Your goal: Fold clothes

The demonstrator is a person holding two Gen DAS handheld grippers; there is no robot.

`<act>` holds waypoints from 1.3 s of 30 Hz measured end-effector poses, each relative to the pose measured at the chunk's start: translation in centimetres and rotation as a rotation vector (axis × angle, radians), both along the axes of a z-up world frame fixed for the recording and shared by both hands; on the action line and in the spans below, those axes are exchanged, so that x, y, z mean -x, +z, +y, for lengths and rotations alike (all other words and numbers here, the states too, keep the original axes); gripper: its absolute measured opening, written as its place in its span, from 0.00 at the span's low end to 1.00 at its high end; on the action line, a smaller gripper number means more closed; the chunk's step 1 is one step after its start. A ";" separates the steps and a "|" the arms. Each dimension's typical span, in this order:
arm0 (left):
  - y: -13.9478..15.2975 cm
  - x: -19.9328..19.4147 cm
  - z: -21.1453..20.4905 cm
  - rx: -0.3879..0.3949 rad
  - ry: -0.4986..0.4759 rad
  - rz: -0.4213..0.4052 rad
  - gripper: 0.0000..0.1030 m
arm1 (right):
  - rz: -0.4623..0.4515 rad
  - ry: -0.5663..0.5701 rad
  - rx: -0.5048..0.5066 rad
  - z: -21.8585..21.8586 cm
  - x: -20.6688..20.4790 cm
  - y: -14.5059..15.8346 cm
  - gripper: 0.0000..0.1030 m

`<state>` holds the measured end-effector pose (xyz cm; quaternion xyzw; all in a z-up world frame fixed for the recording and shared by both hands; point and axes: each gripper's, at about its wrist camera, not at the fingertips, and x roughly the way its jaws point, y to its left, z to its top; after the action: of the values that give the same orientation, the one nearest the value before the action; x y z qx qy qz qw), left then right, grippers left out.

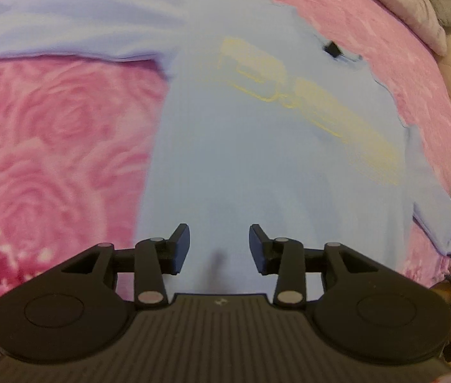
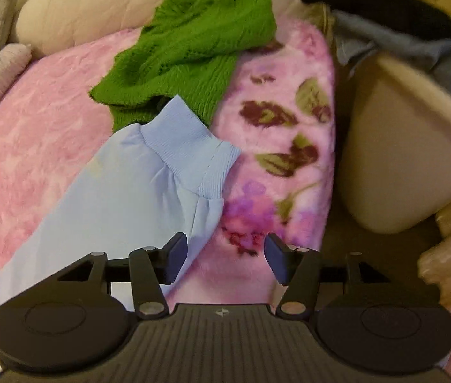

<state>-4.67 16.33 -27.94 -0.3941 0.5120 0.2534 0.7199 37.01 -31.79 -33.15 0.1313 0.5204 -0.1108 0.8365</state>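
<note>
Flat on pink blanket (image 1: 49, 121), blue sweatshirt (image 1: 241, 146), collar away, left claw (image 1: 219, 249) spread, right claw (image 2: 225, 257) spread.

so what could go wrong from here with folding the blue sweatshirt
1. The sweatshirt's ribbed cuff lies against the green knit sweater, so the open right gripper might snag green knit along with the sleeve.
2. The light blue sweatshirt lies askew with one sleeve stretched far out, so a fold could come out lopsided.
3. The open left gripper hovers over plain fabric at the body, and a pinch there may bunch it.
</note>
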 end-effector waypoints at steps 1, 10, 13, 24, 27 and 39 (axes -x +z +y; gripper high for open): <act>0.1 0.9 0.6 -0.003 0.019 -0.004 0.34 | 0.006 -0.004 0.019 0.3 0.4 0.3 0.56; 0.0 9.6 9.7 -0.059 0.277 -0.046 0.44 | 0.053 0.302 -0.191 10.6 12.5 3.2 0.62; -0.5 12.7 13.8 -0.079 0.403 -0.070 0.44 | 0.090 0.352 -0.248 14.8 16.0 3.0 0.63; -4.4 17.7 27.4 -0.113 0.734 -0.233 0.42 | 0.042 0.403 -0.162 20.8 18.6 3.3 0.65; -5.8 17.3 29.3 -0.090 0.773 -0.261 0.37 | 0.046 0.403 -0.148 22.0 18.9 3.2 0.67; -4.9 15.3 27.4 -0.332 0.403 0.093 0.20 | 0.077 0.404 -0.167 23.6 20.0 3.7 0.70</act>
<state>-20.00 43.76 -32.81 -0.3526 0.4073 0.4902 0.6853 16.96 -8.16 -29.46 0.0889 0.5752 0.0977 0.8073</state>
